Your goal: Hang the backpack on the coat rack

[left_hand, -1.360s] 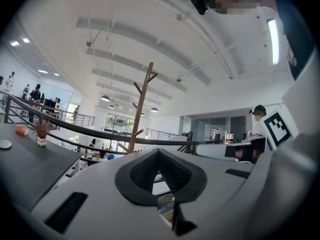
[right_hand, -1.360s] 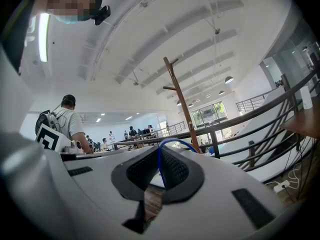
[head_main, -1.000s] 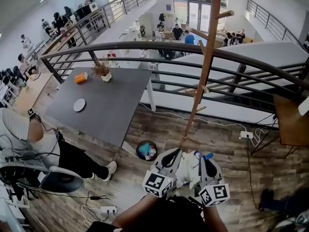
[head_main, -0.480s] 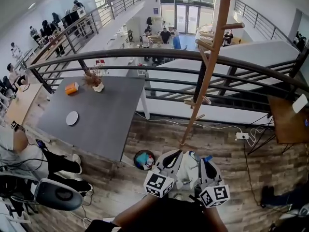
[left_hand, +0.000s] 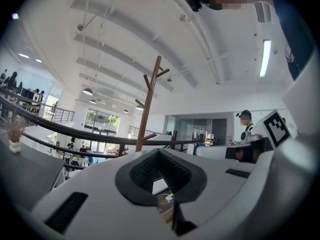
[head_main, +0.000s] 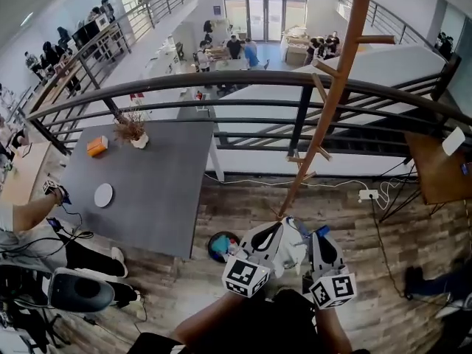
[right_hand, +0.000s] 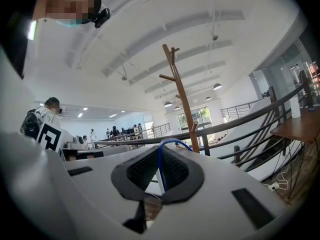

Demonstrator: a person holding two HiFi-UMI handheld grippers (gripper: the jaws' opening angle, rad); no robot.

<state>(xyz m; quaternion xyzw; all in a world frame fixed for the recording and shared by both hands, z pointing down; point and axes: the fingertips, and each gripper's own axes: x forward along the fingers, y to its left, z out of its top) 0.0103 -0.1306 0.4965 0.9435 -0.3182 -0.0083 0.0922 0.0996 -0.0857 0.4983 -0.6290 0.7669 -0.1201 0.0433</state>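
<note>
White backpack (head_main: 292, 243) hanging low between two grippers, clear of plank floor (head_main: 383, 249), near foot of coat rack (head_main: 335, 98). Noted: right gripper (head_main: 313, 236) clamping blue-edged strap (right_hand: 160, 160), jaws pressed together on it. Noted: left gripper (head_main: 276, 228) pinching white fabric of backpack, jaws likewise pressed together. Both grippers pointing level toward coat rack. Coat rack standing in front of dark railing (head_main: 243, 80), pegs angling upward. Round bin (head_main: 220, 246) sitting just left of backpack, beside grey table (head_main: 155, 190). Seated person (head_main: 44, 227) occupying far left.
</note>
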